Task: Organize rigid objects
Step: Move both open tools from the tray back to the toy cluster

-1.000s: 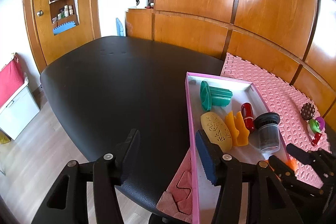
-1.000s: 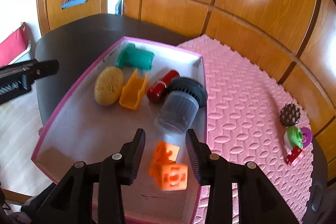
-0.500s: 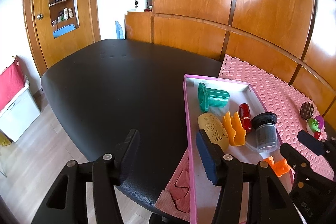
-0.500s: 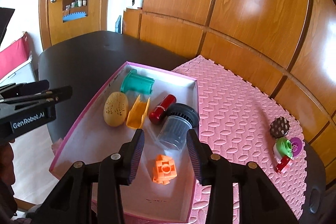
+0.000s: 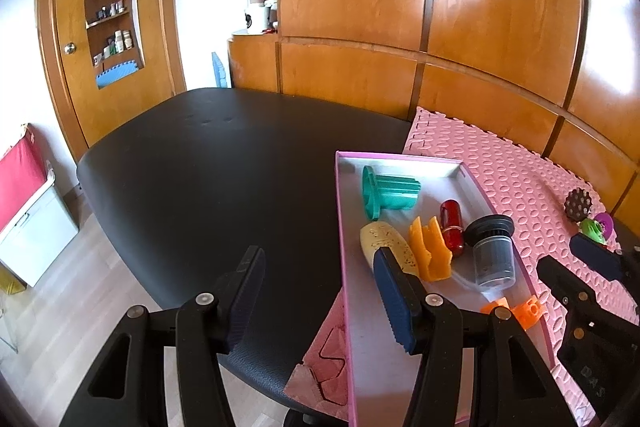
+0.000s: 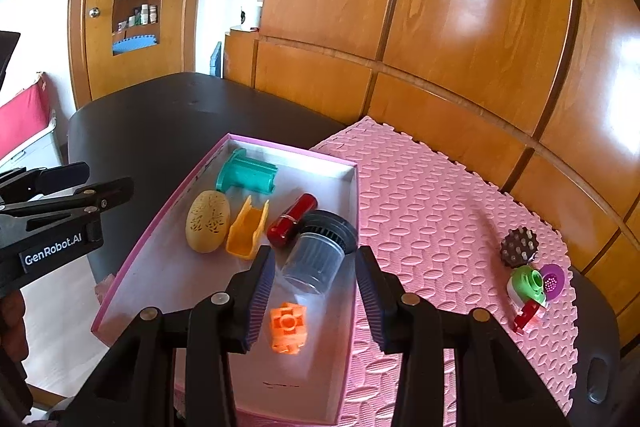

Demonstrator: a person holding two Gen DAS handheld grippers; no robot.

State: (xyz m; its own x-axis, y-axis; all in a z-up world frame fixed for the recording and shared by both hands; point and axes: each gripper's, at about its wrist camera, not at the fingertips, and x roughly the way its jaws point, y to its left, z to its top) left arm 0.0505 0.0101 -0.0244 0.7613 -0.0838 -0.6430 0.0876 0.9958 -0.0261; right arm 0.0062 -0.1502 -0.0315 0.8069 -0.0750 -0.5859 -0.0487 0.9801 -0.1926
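We hold the right gripper above the pink-rimmed box, jaws apart and empty, the orange block lying on the box floor below them. Our left gripper hangs over the black table by the box's left wall, jaws parted, gripping nothing. 3 toys sit on the pink mat

Both tools are matte black plastic with open, triangular cut-out frames. The right gripper has two fingers faced with ribbed dark-blue pads, each hinged on a round silver screw. The left gripper matches it and carries a white "GenRobot.AI" label on its side.
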